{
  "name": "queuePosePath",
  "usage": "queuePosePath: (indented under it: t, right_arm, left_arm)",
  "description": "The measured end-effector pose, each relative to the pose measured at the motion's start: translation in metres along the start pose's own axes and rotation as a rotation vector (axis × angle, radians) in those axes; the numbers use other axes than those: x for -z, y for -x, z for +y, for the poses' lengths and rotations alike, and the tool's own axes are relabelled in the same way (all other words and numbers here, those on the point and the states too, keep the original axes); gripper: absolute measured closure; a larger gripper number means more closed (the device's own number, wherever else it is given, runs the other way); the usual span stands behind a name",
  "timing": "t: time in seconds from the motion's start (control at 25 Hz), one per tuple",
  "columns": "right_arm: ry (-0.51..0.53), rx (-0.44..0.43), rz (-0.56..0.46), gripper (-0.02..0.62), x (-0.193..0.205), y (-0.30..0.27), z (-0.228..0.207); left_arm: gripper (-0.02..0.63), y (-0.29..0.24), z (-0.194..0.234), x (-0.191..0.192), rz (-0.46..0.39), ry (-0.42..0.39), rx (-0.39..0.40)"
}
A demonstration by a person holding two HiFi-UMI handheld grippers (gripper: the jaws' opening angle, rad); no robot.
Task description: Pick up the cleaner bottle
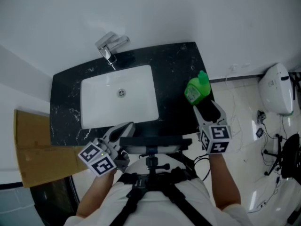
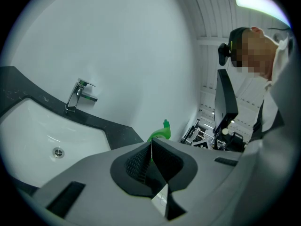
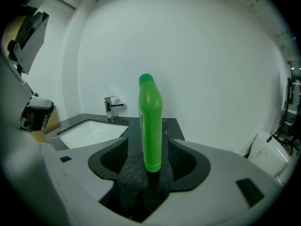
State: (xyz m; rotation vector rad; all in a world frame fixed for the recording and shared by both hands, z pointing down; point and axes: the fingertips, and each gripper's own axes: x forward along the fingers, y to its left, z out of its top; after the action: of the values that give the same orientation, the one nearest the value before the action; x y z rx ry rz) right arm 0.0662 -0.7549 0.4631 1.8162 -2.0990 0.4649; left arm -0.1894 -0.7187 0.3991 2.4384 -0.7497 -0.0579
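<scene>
The green cleaner bottle [image 1: 197, 89] stands upright on the right end of the black marble counter [image 1: 175, 69]. My right gripper [image 1: 210, 111] is open at the counter's front edge, and the bottle [image 3: 150, 124] rises between its two spread jaws without either pad touching it. My left gripper [image 1: 121, 130] hangs at the front of the sink, jaws pressed together with nothing between them. In the left gripper view the bottle [image 2: 161, 133] peeks over the shut jaws [image 2: 151, 155].
A white sink basin [image 1: 119, 98] is set in the counter, with a chrome faucet [image 1: 111, 48] behind it. A cardboard box [image 1: 35, 147] sits left of the counter. A white appliance [image 1: 276, 89] and cables lie on the floor at right.
</scene>
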Motion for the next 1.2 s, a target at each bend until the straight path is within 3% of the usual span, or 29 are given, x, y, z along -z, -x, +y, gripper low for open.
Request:
queuePosePath:
  t: [1.2]
  right_arm:
    - [0.048, -0.024, 0.077, 0.321, 0.052, -0.061, -0.003]
  left_arm:
    - [0.606, 0.007, 0.009, 0.000, -0.008, 0.000, -0.076]
